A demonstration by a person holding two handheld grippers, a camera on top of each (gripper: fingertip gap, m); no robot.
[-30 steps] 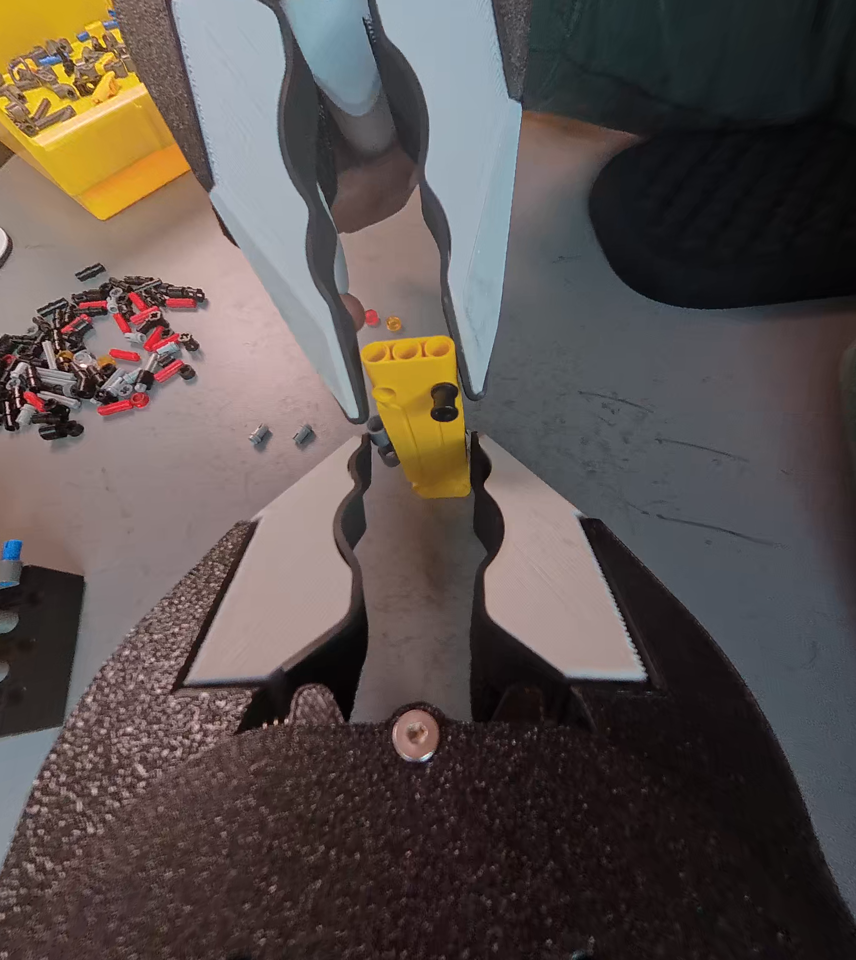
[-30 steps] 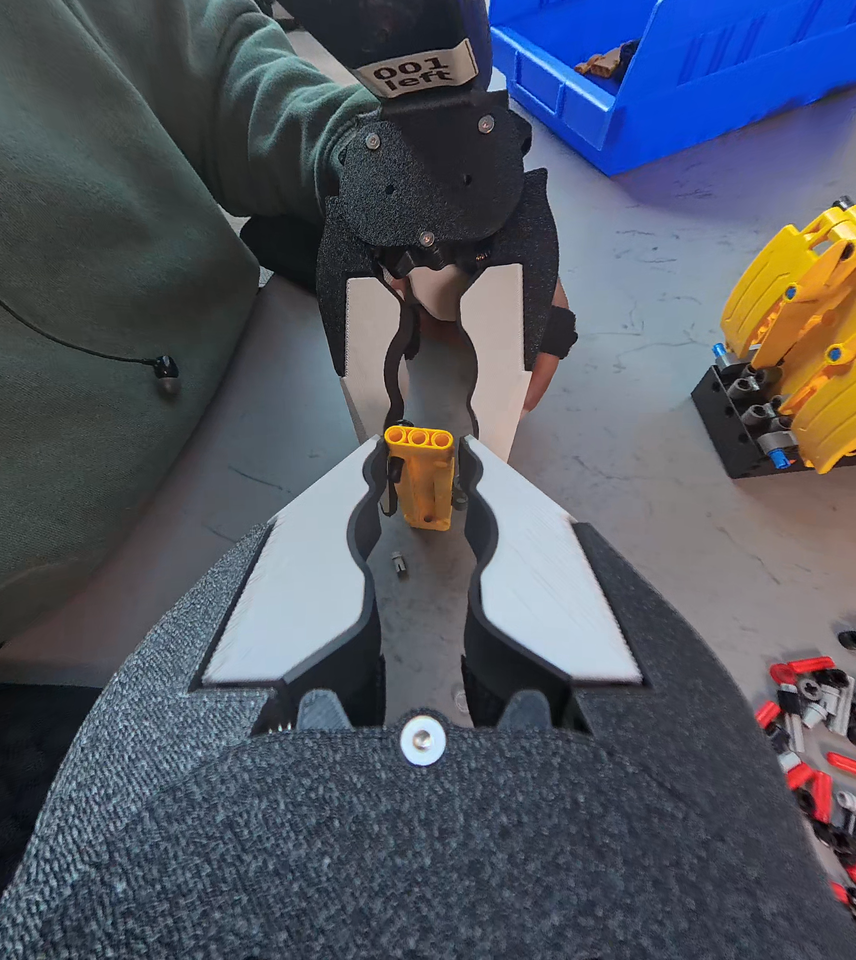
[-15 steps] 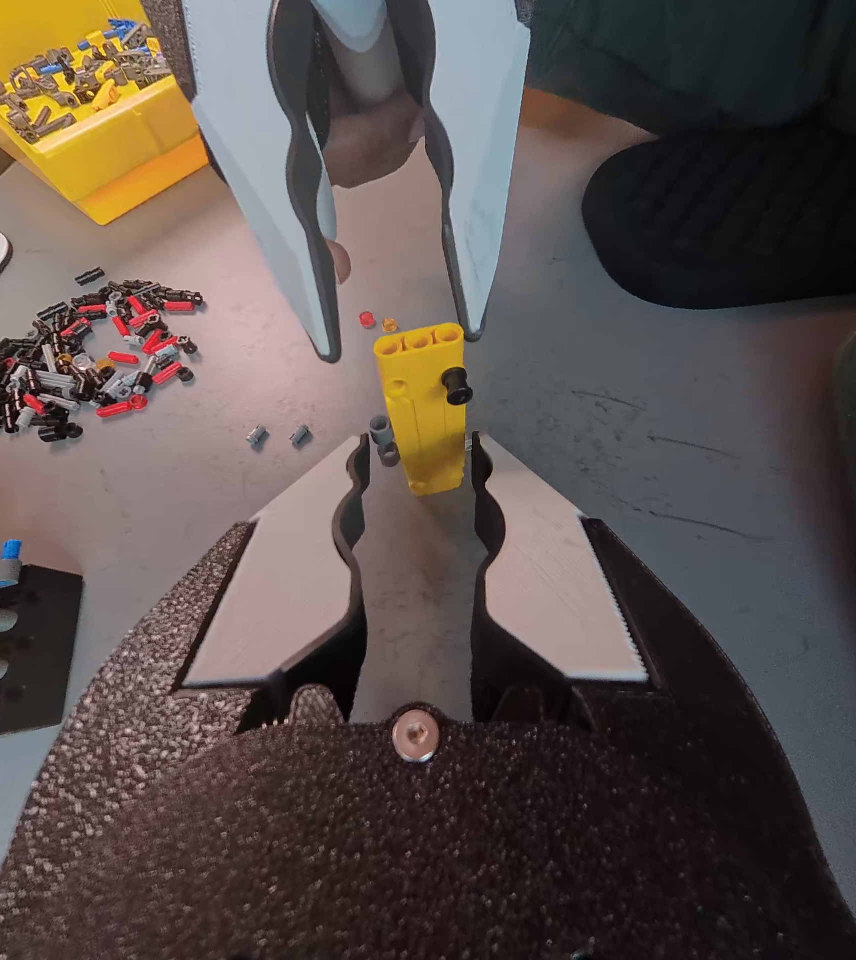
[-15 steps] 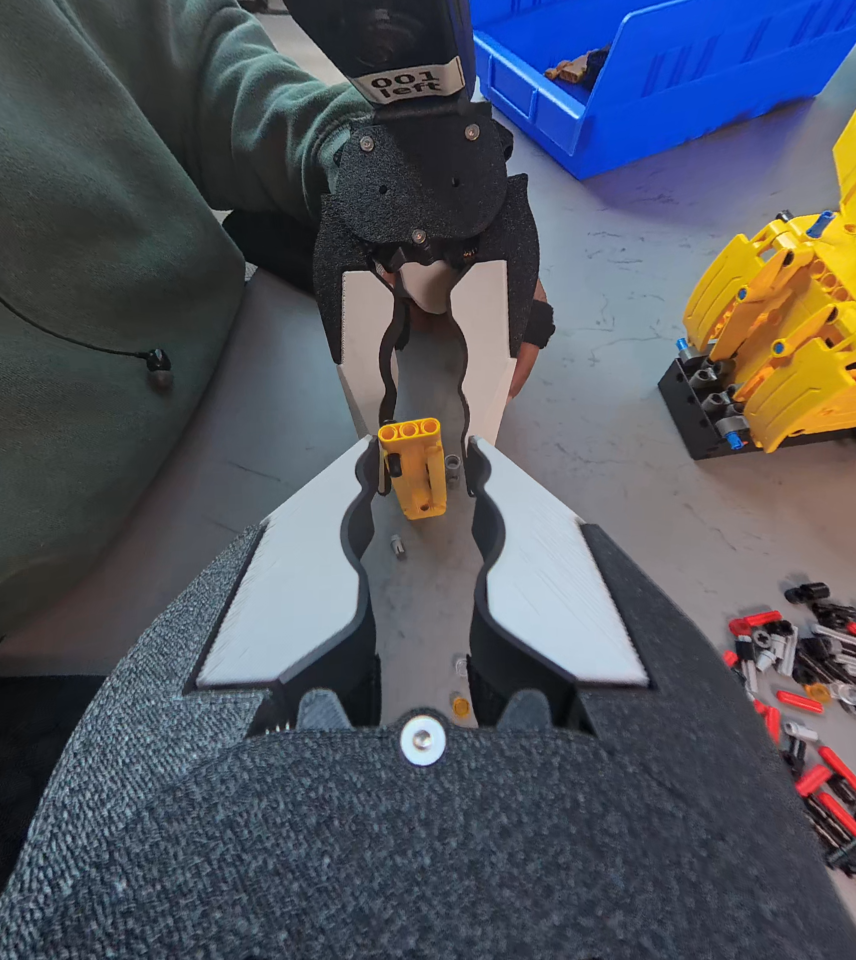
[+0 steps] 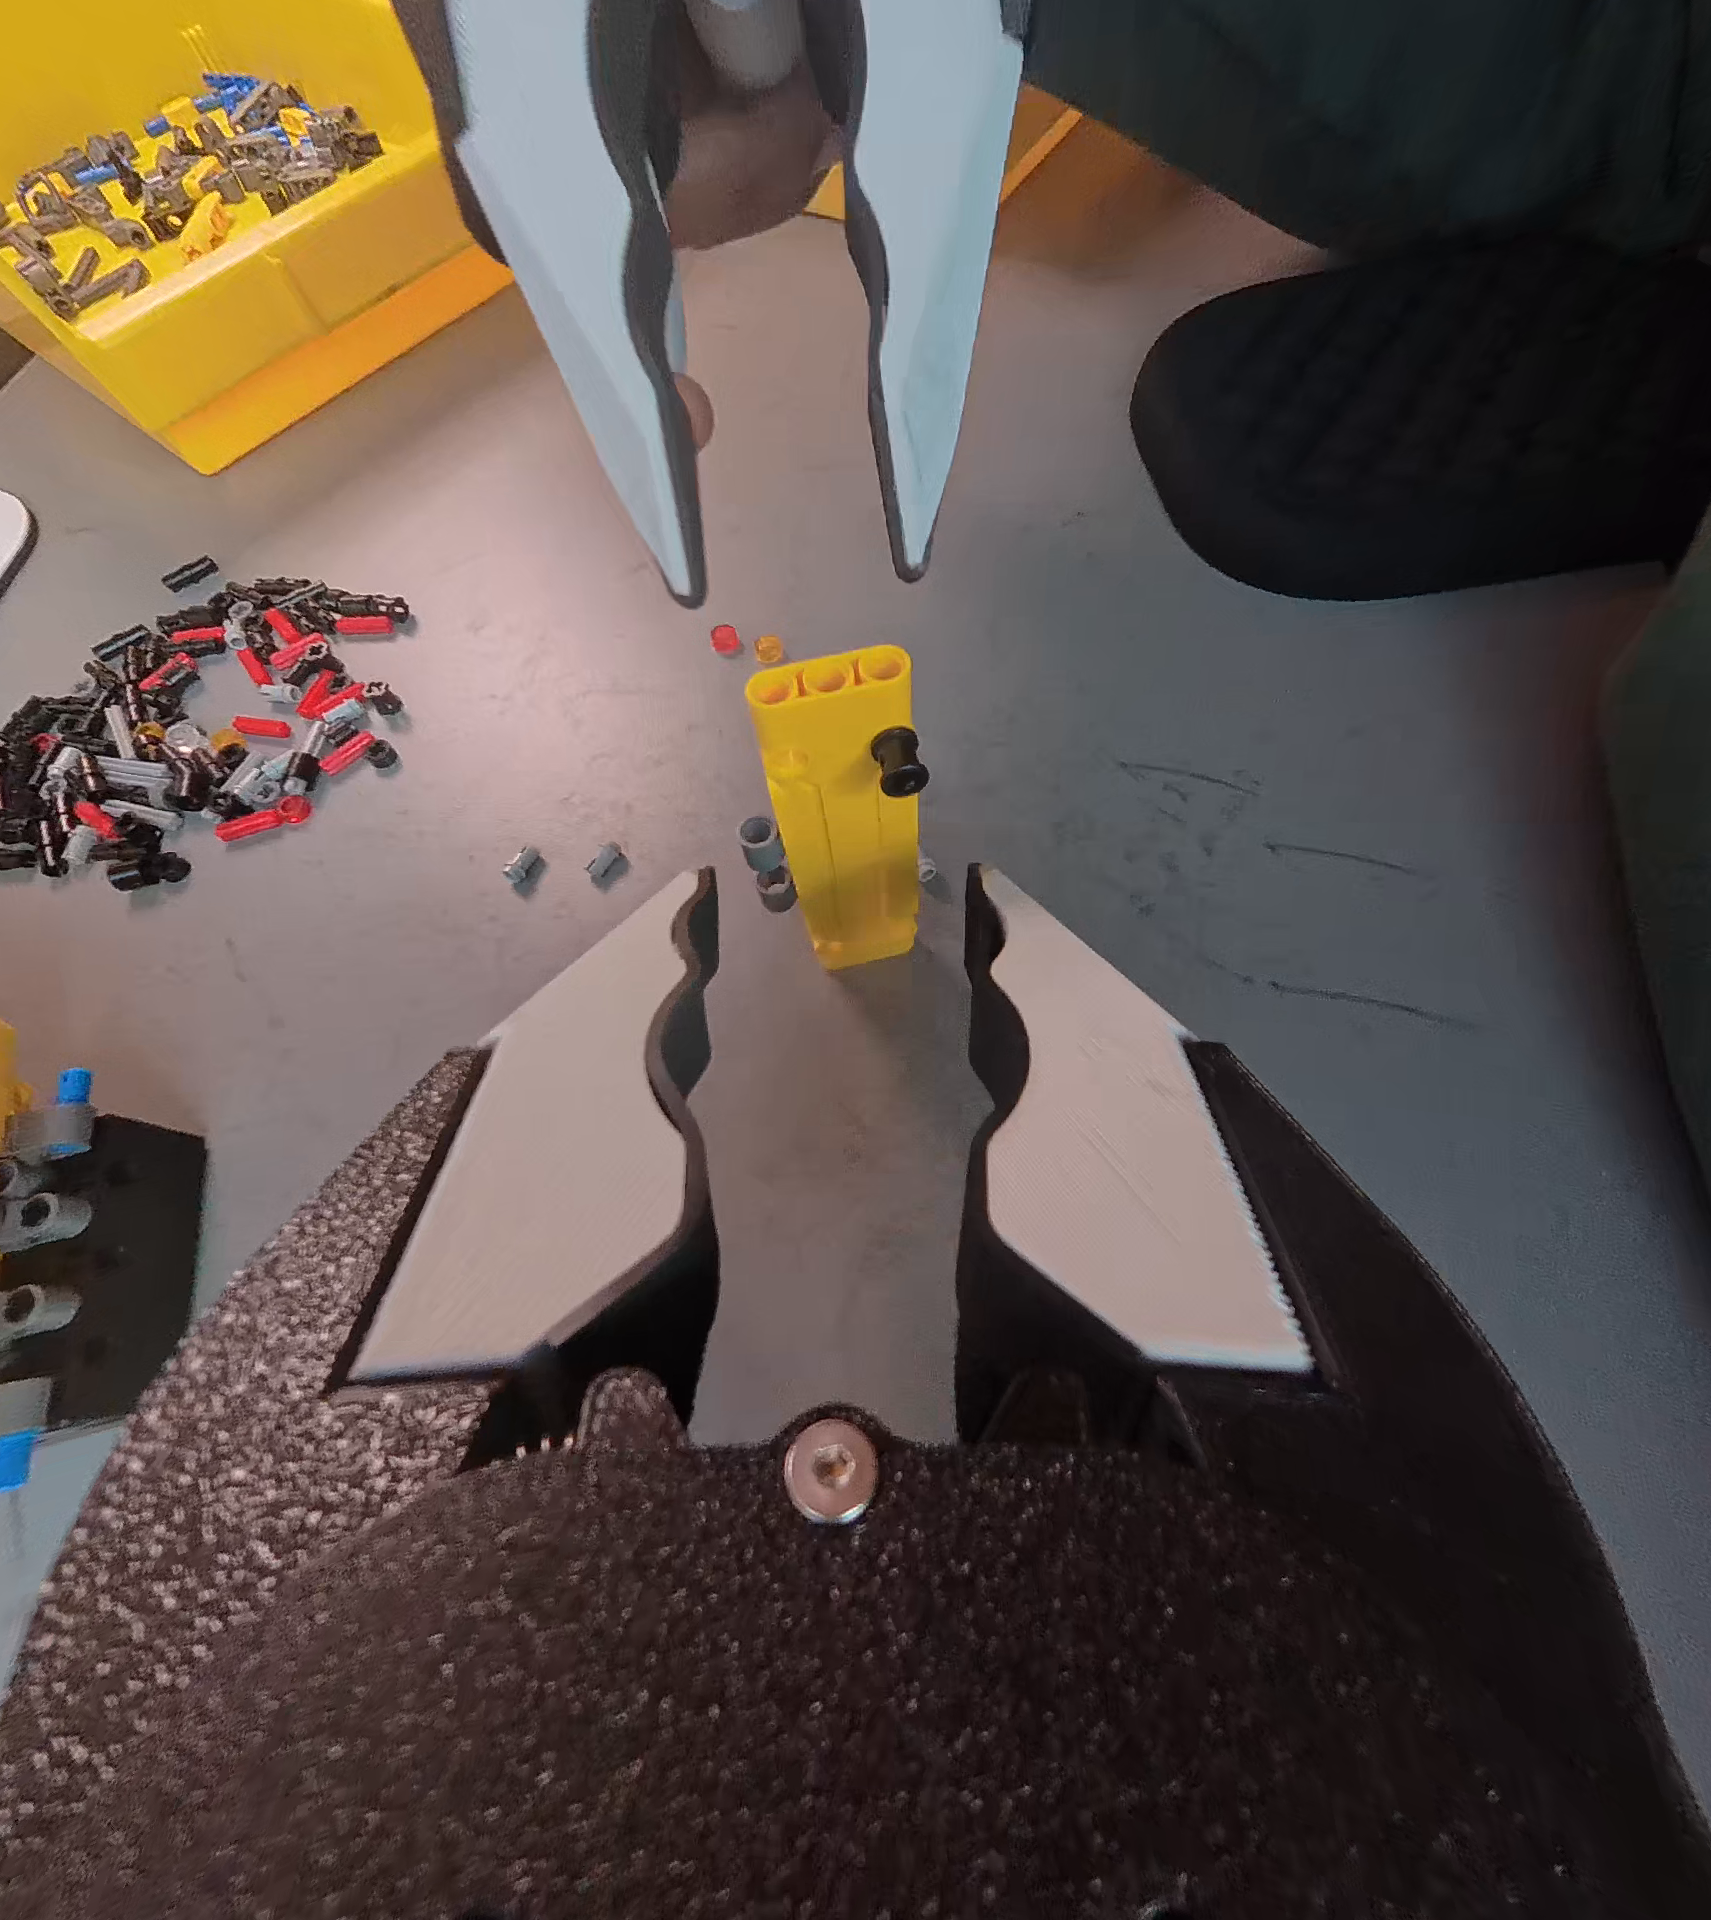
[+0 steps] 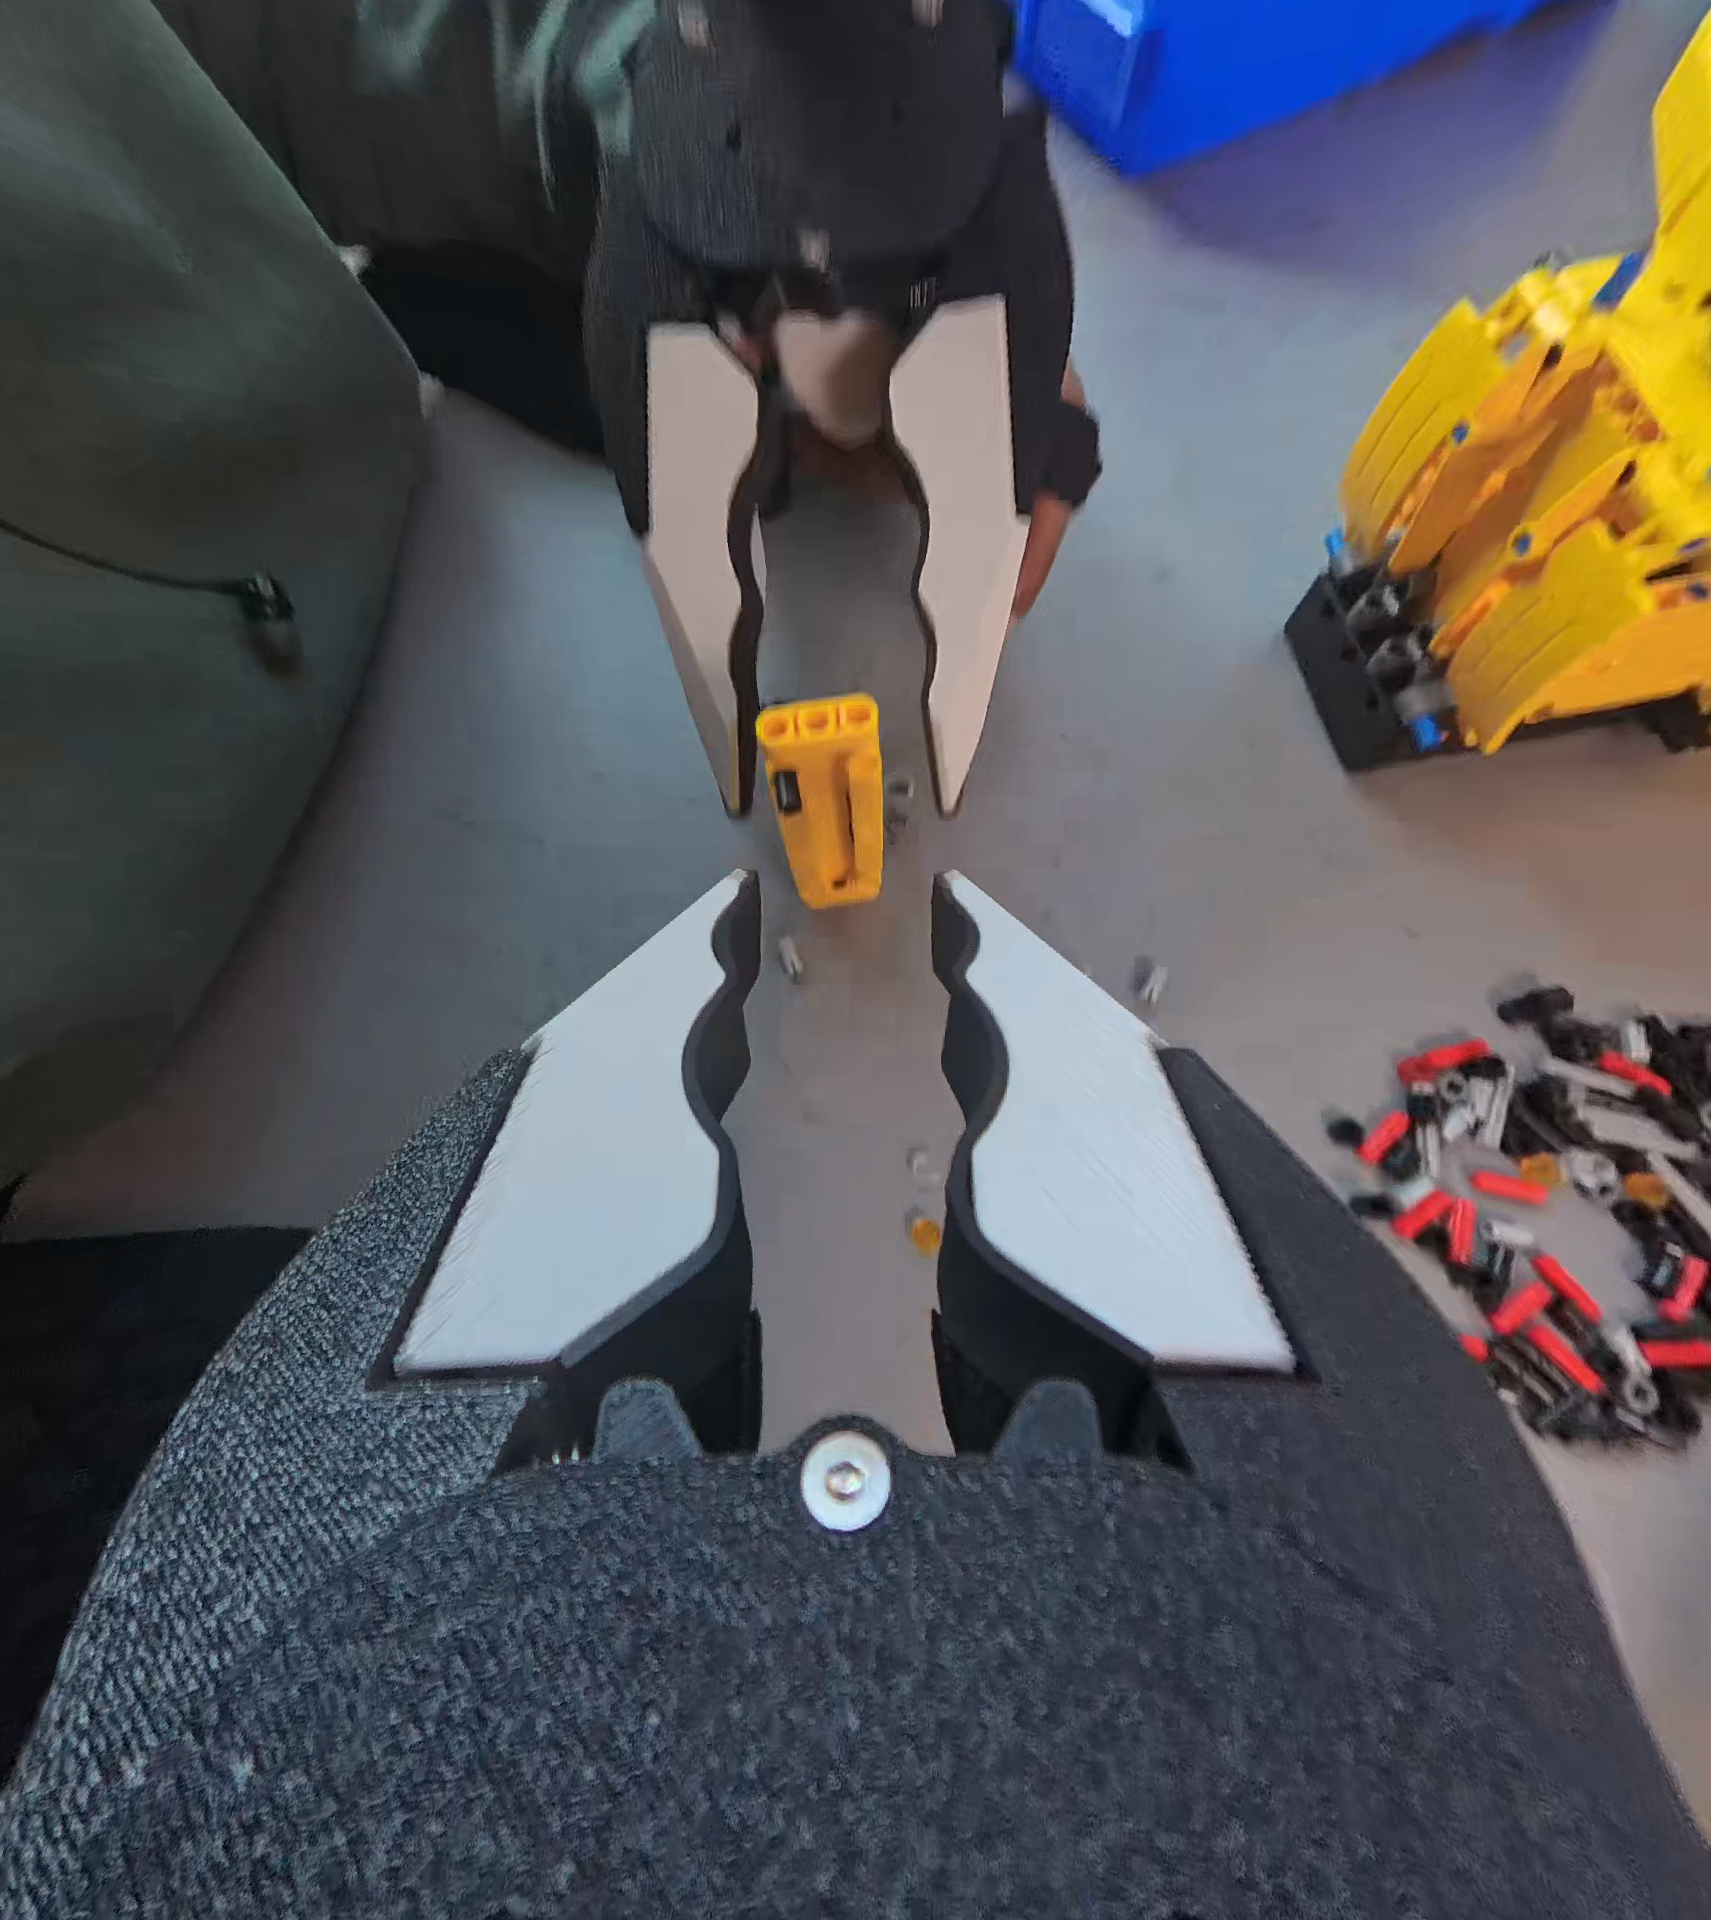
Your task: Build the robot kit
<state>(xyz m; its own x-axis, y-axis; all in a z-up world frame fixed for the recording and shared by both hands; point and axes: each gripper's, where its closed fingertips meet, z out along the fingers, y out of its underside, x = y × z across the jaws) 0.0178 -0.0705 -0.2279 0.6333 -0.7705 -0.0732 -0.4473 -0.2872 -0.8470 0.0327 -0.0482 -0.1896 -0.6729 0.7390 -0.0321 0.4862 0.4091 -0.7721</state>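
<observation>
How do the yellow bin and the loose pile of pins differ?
The yellow bin walls in its parts; the pile lies spread on the bare table. The bin's parts look mostly grey with blue and yellow; the pile is mostly black and red. Both lie left of the left gripper.

yellow block (image 5: 846,810) upright, left gripper (image 5: 840,883) open

The yellow block (image 5: 843,810) looks like smooth, glossy plastic, as do the loose pins (image 5: 176,738) and the bin (image 5: 238,312). The left gripper (image 5: 840,883) has matt, finely ribbed pale fingers (image 5: 560,1174) on a rough, grainy black body with a shiny metal screw (image 5: 830,1472). The table (image 5: 1246,831) is matt grey and scuffed.
</observation>
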